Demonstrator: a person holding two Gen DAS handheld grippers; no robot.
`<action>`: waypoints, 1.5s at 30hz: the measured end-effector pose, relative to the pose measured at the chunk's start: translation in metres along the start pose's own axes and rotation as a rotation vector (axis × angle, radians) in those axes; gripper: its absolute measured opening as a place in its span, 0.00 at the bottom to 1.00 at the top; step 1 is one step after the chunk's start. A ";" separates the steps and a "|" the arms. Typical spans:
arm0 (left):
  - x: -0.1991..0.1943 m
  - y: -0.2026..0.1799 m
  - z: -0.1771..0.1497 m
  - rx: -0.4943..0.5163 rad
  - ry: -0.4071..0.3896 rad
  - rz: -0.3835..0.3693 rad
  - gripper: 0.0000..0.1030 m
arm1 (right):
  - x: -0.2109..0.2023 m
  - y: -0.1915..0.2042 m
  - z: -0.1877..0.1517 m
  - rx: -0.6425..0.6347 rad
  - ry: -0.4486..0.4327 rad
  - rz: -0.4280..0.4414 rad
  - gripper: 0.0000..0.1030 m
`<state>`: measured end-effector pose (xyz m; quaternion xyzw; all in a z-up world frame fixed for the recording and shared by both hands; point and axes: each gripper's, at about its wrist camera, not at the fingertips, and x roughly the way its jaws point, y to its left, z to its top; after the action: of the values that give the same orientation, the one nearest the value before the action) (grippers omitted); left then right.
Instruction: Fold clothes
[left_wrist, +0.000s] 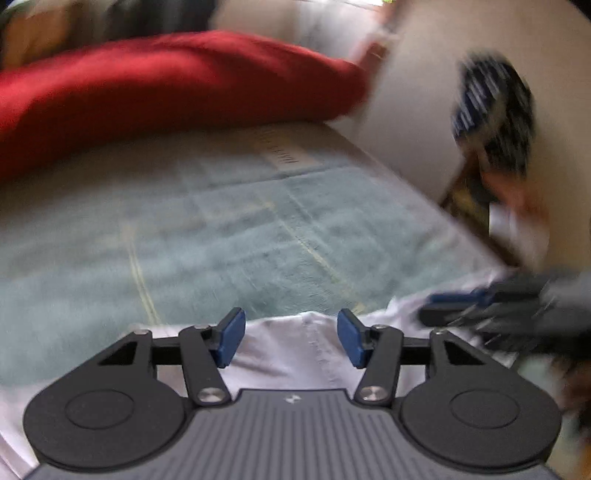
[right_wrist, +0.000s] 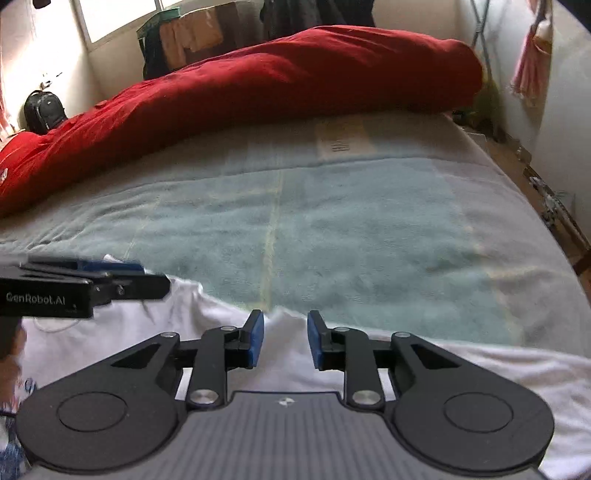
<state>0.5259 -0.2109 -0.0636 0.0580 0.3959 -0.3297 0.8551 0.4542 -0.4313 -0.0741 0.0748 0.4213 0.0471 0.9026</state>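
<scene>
Under both hand-held grippers, left and right, jaws spread, empty: white cotton garment on pale-blue bed.

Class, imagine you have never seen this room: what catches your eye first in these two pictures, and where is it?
The big red duvet heaped across the far side of the bed grabs attention first. Below it spreads the pale blue towel covering the mattress. Nearest the cameras, a white garment lies at the bed's near edge, under both claws.
</scene>
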 end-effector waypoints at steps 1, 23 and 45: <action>0.004 -0.001 0.003 0.058 0.014 0.003 0.52 | -0.005 -0.003 -0.004 0.012 0.005 -0.001 0.30; 0.013 -0.023 0.015 0.212 0.033 0.048 0.32 | -0.019 0.000 -0.023 0.039 0.011 0.061 0.31; -0.014 0.002 -0.018 -0.013 0.092 0.075 0.45 | -0.037 -0.039 -0.020 0.004 -0.024 -0.155 0.57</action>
<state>0.5090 -0.1952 -0.0662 0.0824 0.4345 -0.2920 0.8480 0.4163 -0.4735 -0.0660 0.0444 0.4150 -0.0246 0.9084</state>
